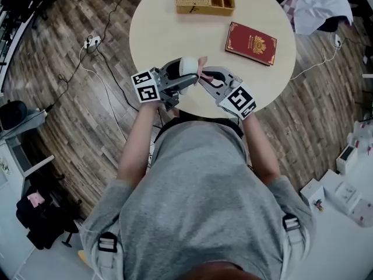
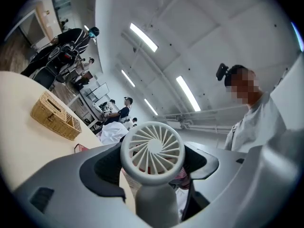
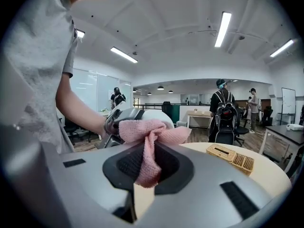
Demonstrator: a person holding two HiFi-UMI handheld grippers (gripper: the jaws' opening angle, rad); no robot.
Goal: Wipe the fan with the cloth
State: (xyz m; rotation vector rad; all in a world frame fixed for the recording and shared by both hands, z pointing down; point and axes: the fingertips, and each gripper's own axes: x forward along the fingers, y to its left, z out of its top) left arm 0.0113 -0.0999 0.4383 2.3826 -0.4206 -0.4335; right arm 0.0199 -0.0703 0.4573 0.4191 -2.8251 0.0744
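Just above the tabletop's point(image 1: 169, 28) near edge we seem mid-wipe: our left gripper point(image 2: 152, 175) clamps the white fan point(image 2: 152, 148) by its stem between its fingers point(image 2: 102, 170), while our right gripper point(image 3: 147, 167) pinches the pink cloth point(image 3: 151, 132) against the fan's head; next, likely rubbing round it

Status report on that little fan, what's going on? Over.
Left gripper shut on white fan. Right gripper shut on pink cloth, held at the fan. Nothing in the way.

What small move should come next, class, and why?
Probably slide the right gripper sideways so its pink cloth rubs across the fan head. The left gripper holds the fan, and the cloth is bunched right at the back of its head.
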